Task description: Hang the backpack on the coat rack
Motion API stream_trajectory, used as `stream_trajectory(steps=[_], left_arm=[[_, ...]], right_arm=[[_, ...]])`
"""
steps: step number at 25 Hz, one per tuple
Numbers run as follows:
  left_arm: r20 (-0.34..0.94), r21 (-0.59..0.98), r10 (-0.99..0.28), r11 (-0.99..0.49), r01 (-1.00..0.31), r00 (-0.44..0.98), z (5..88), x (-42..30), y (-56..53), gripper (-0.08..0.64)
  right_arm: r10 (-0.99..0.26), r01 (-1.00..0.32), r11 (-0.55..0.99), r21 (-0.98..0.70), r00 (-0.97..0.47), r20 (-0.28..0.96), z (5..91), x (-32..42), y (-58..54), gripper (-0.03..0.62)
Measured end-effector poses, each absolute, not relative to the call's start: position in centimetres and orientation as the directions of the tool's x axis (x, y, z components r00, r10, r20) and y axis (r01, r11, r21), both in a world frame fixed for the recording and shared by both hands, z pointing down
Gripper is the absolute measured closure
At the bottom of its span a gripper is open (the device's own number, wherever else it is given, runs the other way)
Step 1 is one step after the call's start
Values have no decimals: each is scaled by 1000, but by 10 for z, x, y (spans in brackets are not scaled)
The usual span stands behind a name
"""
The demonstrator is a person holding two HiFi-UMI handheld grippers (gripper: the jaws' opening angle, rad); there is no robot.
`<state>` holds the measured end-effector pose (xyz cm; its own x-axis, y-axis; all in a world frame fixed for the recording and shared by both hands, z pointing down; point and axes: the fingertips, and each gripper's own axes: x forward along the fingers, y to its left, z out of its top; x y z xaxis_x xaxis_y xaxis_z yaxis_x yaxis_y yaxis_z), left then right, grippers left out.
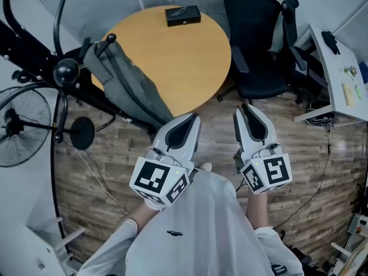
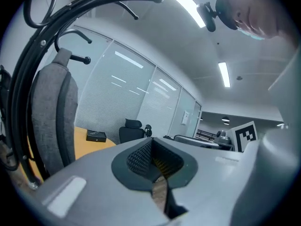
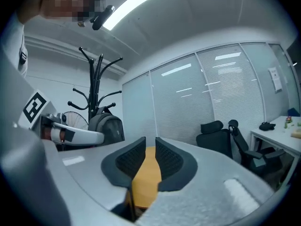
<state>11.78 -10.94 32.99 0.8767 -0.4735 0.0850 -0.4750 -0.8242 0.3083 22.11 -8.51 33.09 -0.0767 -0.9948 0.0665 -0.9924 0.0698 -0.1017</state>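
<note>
The grey backpack (image 1: 129, 85) hangs by its top from a hook of the black coat rack (image 1: 66, 71) at the left, its body leaning against the round table. In the left gripper view the backpack (image 2: 56, 117) hangs close at the left beside the coat rack (image 2: 28, 79) poles. My left gripper (image 1: 192, 118) is near my chest, level, shut and empty. To its right, my right gripper (image 1: 246, 108) is held level, jaws a narrow gap apart with nothing between them. The right gripper view shows the backpack (image 3: 107, 126) on the coat rack (image 3: 96, 79) well away.
A round wooden table (image 1: 184, 56) stands ahead with a black box (image 1: 183, 15) on its far side. Behind it to the right is a black office chair (image 1: 259, 45), and a white desk (image 1: 339, 68) is at the far right. A floor fan (image 1: 20, 125) stands left.
</note>
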Motion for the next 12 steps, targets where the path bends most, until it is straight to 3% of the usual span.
stream_trajectory(steps=[12], left_arm=[[125,294,-471,-823,-486,873,358,128,-127,541]], right_arm=[[-985,-992,-117,-50,109,137,367,274,-52,561]])
